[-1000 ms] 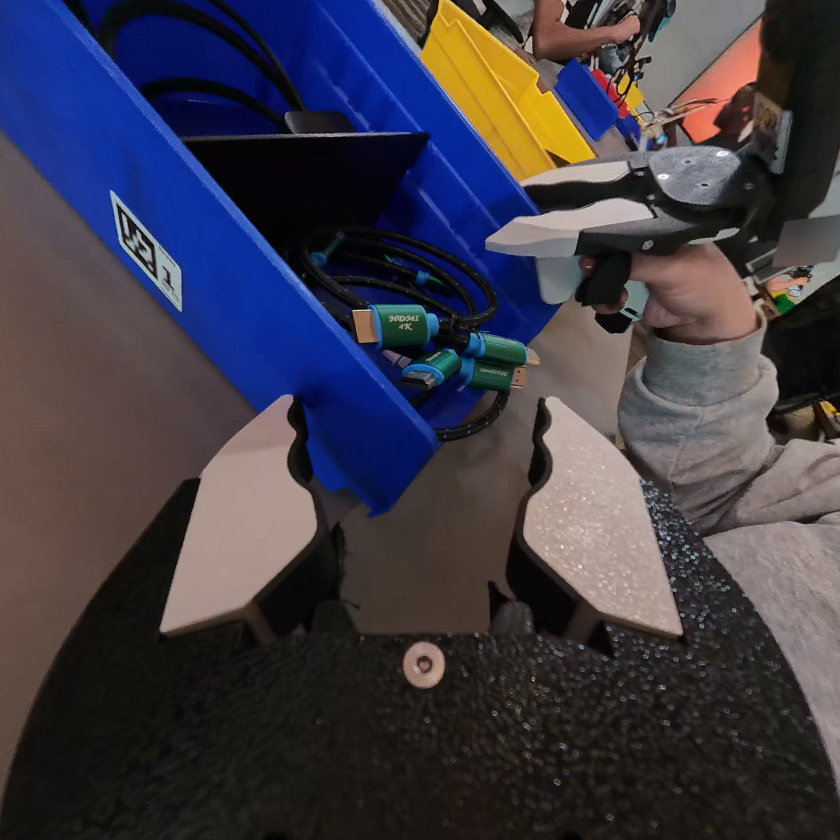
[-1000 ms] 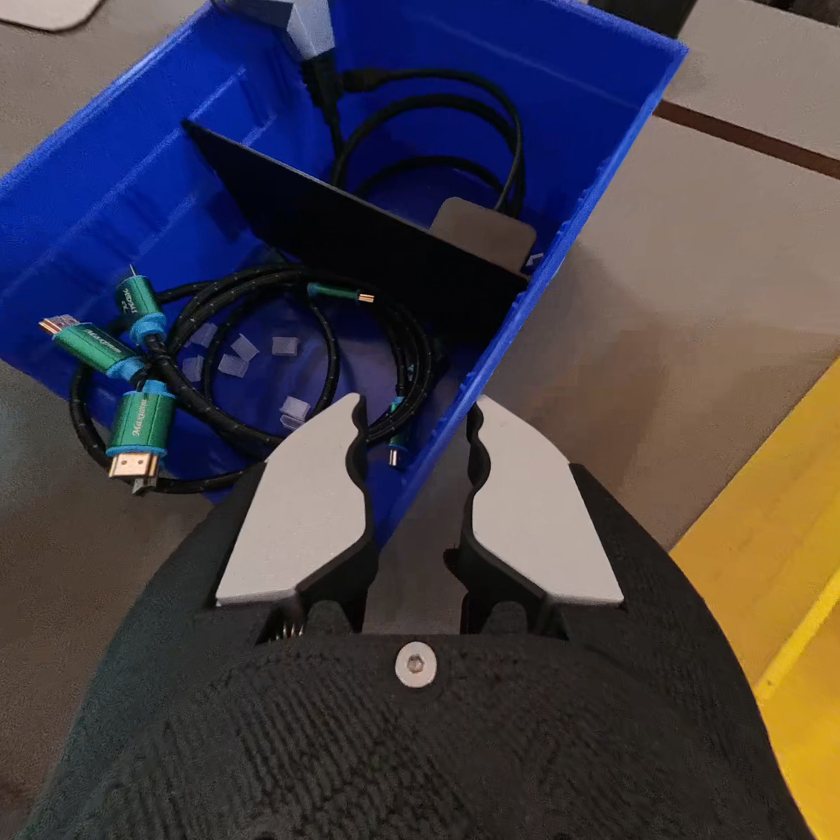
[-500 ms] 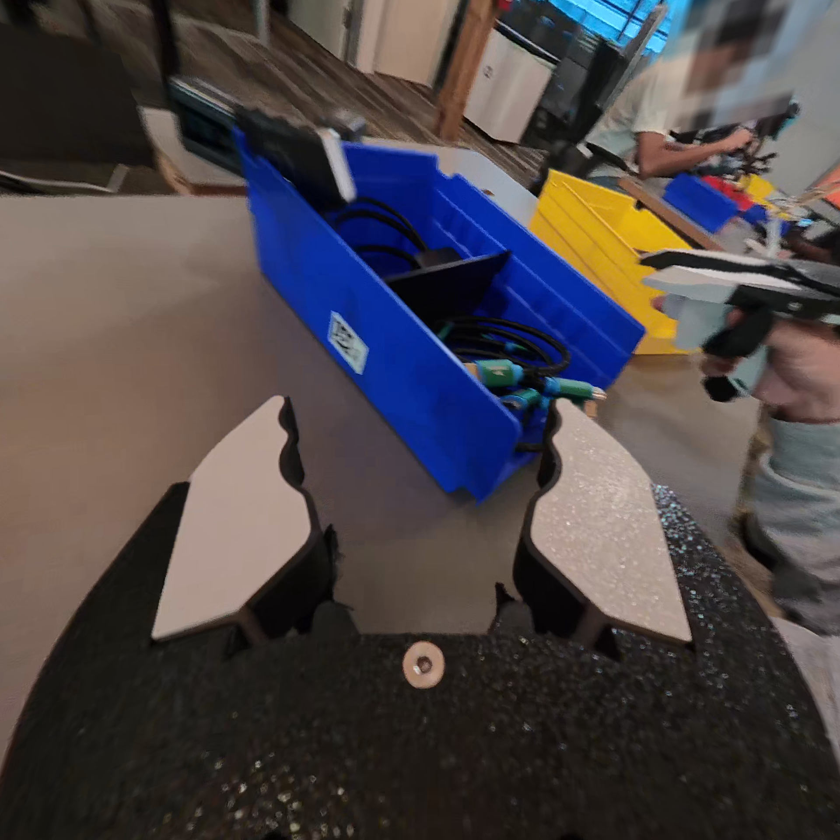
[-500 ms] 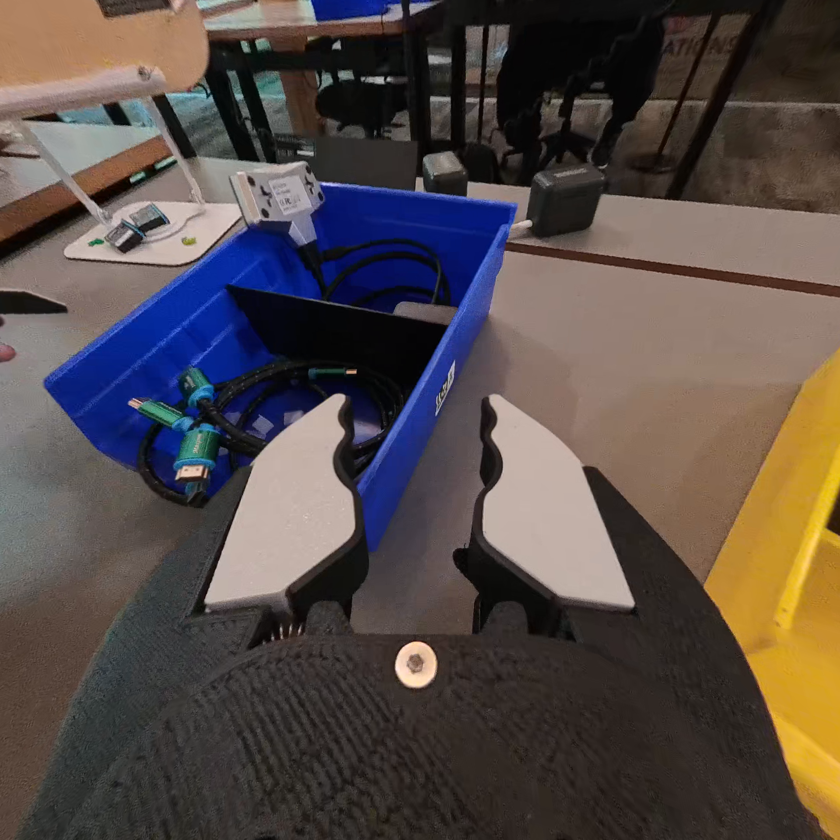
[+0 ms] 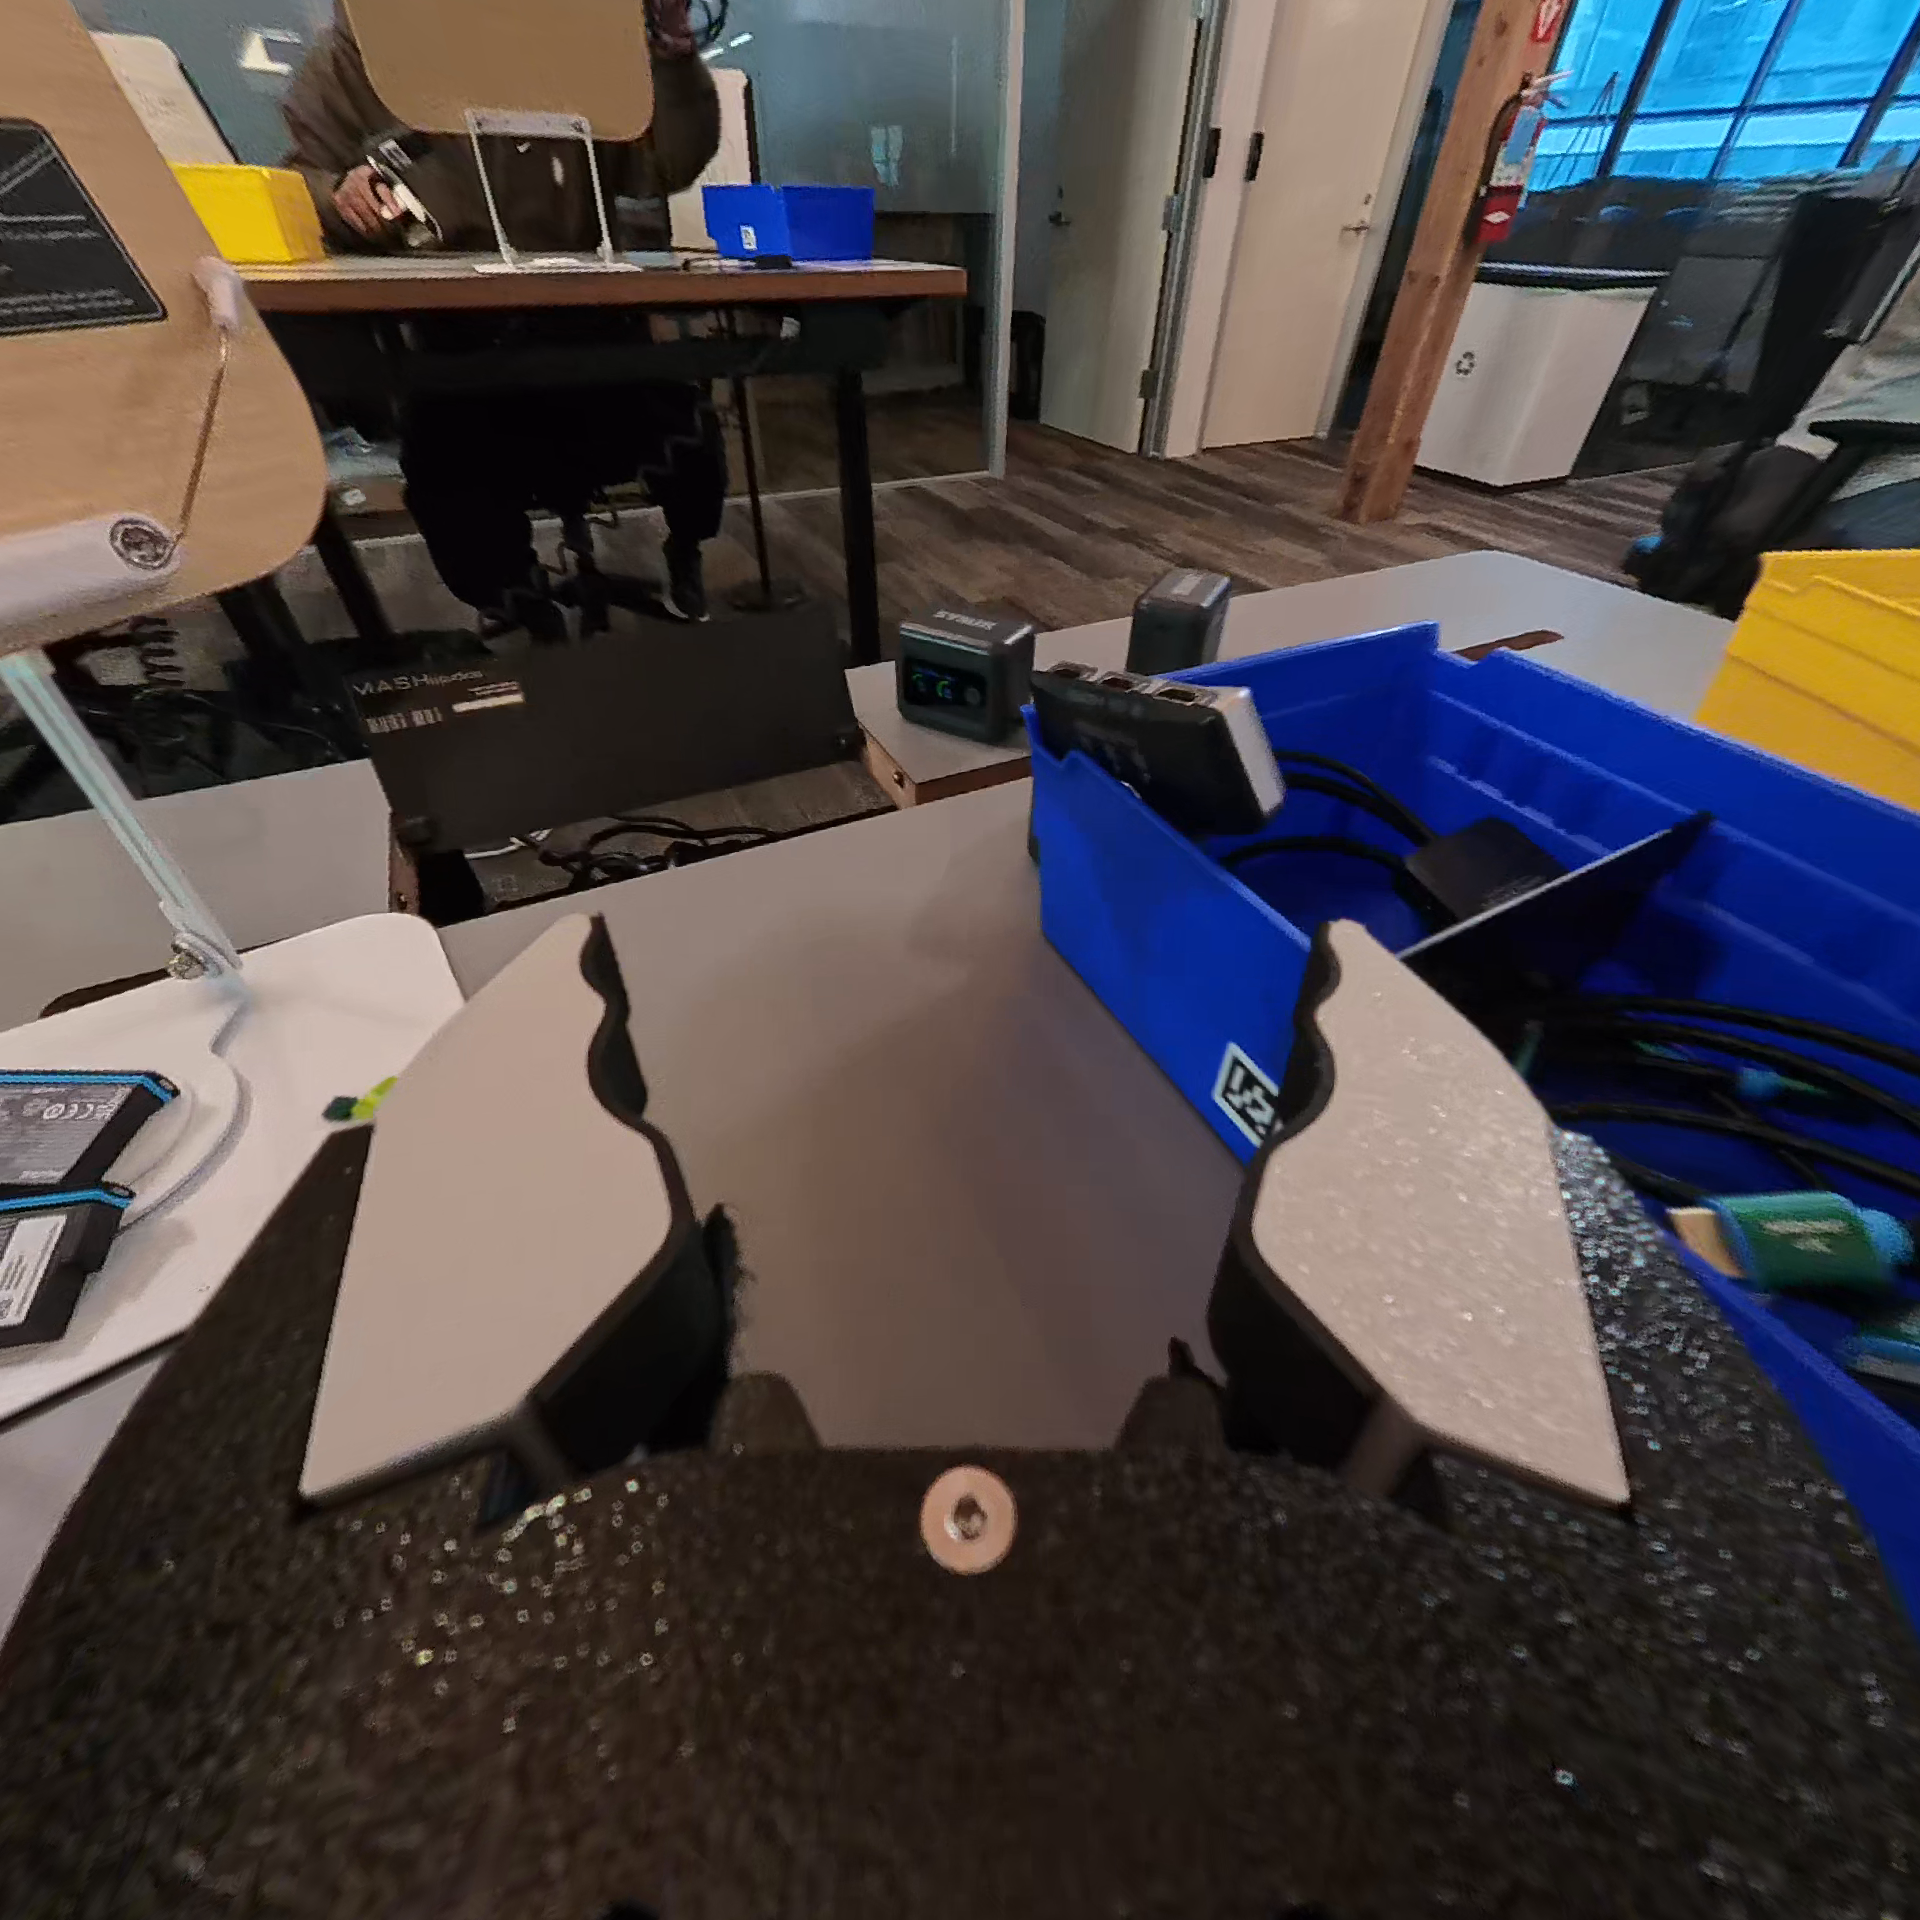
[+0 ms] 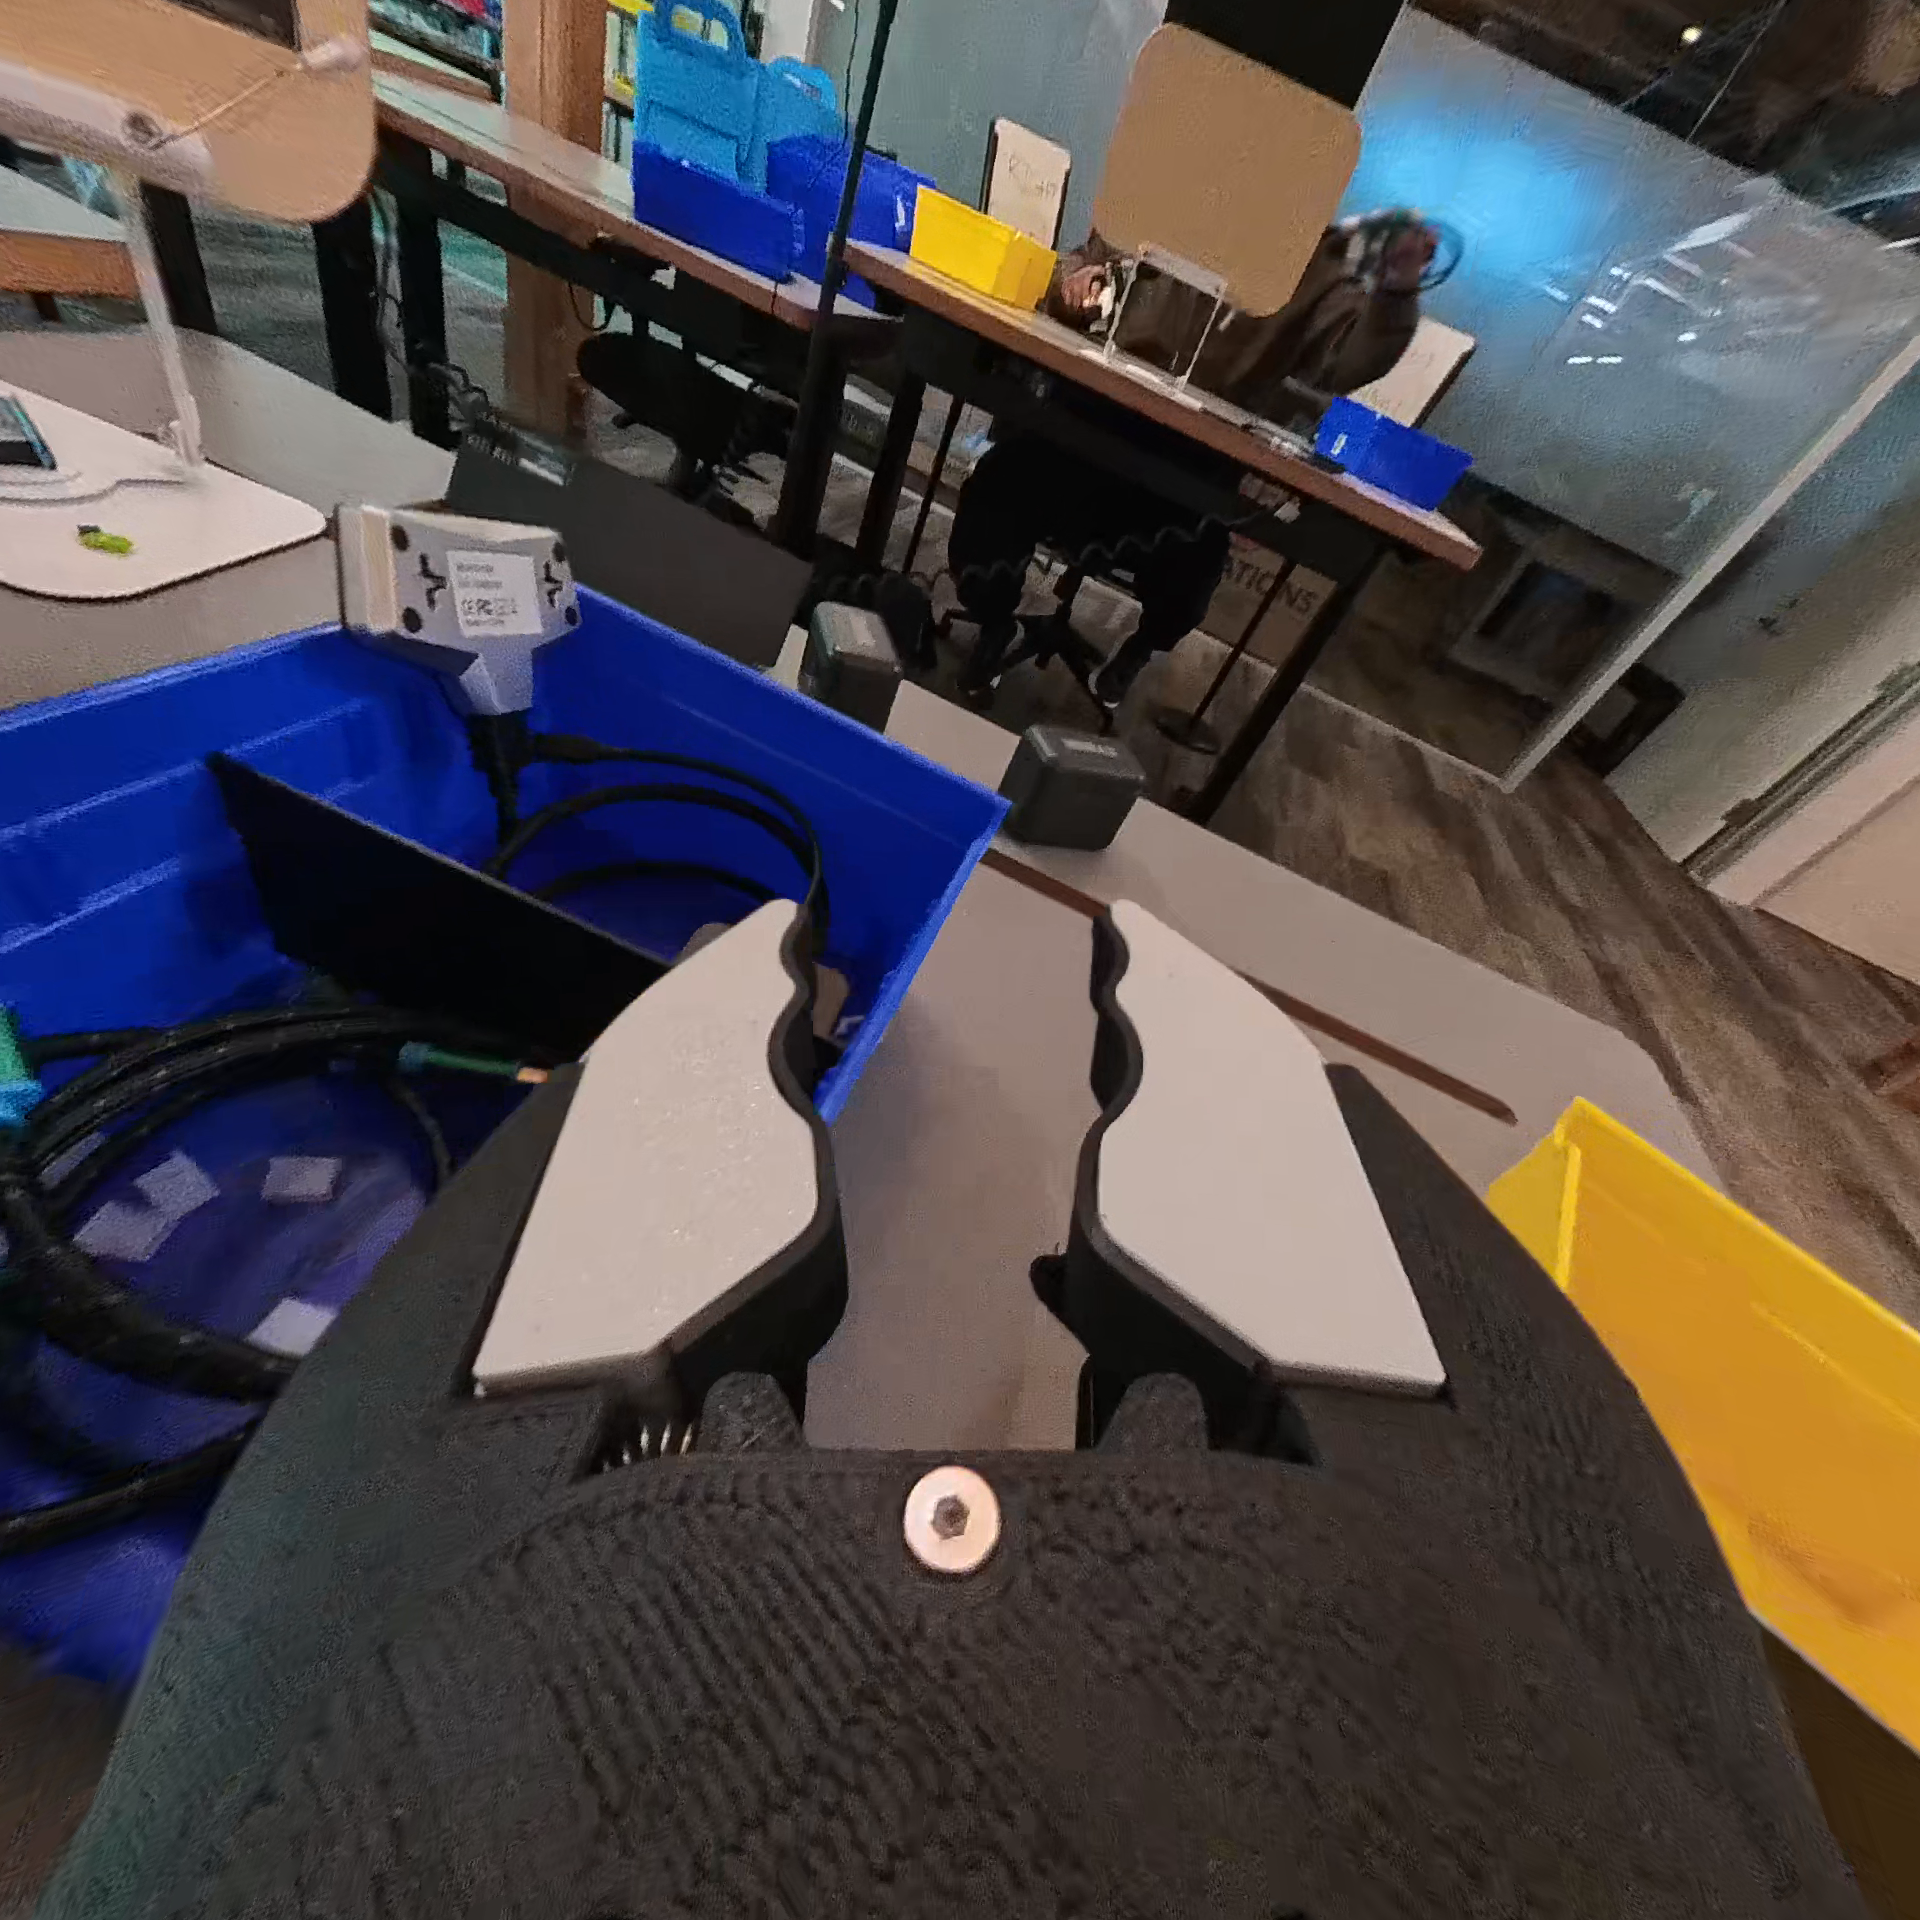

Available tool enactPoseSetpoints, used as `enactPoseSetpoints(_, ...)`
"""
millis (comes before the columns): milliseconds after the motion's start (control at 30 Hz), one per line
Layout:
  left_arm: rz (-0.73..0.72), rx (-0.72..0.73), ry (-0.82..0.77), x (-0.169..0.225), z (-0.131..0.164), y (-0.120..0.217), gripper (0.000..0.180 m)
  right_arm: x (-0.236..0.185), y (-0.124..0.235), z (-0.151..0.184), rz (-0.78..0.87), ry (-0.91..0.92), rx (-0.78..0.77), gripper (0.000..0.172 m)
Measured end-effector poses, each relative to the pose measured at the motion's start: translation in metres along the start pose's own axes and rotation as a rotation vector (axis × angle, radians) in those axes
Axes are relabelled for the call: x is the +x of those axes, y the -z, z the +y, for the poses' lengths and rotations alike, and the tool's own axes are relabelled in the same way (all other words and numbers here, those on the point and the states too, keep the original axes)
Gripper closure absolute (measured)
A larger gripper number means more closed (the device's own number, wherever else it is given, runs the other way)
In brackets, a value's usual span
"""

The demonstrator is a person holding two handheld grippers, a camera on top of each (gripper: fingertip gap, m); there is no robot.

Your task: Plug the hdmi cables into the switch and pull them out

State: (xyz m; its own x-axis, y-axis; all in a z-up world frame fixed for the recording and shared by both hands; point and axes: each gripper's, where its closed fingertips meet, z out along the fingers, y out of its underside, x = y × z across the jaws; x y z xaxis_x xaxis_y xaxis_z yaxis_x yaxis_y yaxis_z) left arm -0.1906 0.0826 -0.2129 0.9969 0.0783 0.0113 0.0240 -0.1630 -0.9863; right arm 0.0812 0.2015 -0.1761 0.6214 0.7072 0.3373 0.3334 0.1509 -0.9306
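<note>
— hovering over what, the left hand-held gripper?
— over the bare grey worktop, fingers spread wide, gripping nothing; the blue plastic bin of black braided cables sat just to its right.
— and the right hand-held gripper?
— parted too, bare, beside that bin's wall, a yellow plastic bin on its other side.

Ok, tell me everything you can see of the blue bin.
The blue bin is an open-topped, ribbed plastic box standing on the grey table. A black divider splits it in two. The far part holds a grey adapter leaning on the end wall, with its black cable; the near part holds coiled braided cables with green plugs. A square code sticker sits on one long side. Neither gripper touches it.
</note>
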Motion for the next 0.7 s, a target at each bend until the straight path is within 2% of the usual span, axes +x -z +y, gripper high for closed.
enactPoseSetpoints(100, -0.009, 0.042, 0.011, -0.002, 0.013, -0.004, 0.063, 0.014, -0.003, 0.005, 0.053, -0.037, 0.075, 0.122)
enactPoseSetpoints(200, -0.026, 0.040, 0.004, -0.008, 0.037, -0.001, 0.068, 0.020, -0.002, 0.023, 0.070, -0.081, 0.091, 0.122)
enactPoseSetpoints(267, -0.022, 0.048, 0.062, -0.011, 0.045, 0.000, 0.070, 0.022, -0.002, 0.028, 0.066, -0.117, 0.091, 0.122)
enactPoseSetpoints(367, 0.012, 0.061, 0.136, -0.009, 0.050, -0.003, 0.068, 0.020, -0.001, 0.025, 0.067, -0.137, 0.118, 0.122)
enactPoseSetpoints(567, 0.009, 0.100, 0.095, -0.007, 0.050, -0.001, 0.070, 0.022, -0.005, 0.033, 0.128, -0.026, 0.098, 0.124)
enactPoseSetpoints(700, 0.021, 0.118, 0.073, -0.002, 0.048, 0.000, 0.072, 0.021, -0.006, 0.036, 0.087, -0.110, 0.110, 0.126)
